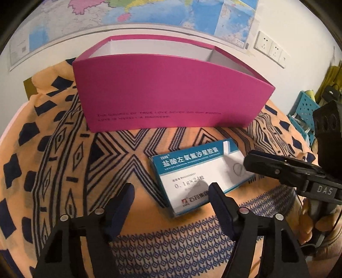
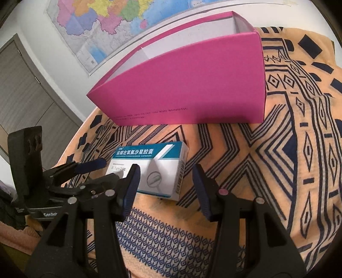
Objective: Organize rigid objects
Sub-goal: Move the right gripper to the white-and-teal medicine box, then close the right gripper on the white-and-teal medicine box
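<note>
Looking along the left gripper [image 1: 171,192], its two dark fingers are seen parted, with nothing pressed between them. A white and teal medicine box [image 1: 199,176] lies flat on the patterned orange cloth [image 1: 64,160], just ahead of the right-hand finger, whose tip overlaps the box's near edge; whether it touches cannot be told. Past the jaws, an open pink box [image 1: 171,96] stands upright on the cloth. The right gripper [image 1: 275,169] is seen reaching in from the right, its tip over the medicine box's far end. Behind, a map [image 1: 149,12] is pinned to the wall.

From the right wrist view, the right gripper [image 2: 165,184] is also seen with its jaws apart and empty. The medicine box [image 2: 156,166] lies just beyond the left-hand finger and partly in the gap between the two. The left gripper [image 2: 85,171] is seen at the left, its blue pad beside the box's near corner. The pink box [image 2: 192,85] stands farther ahead of the jaws on the cloth [image 2: 288,149].
</note>
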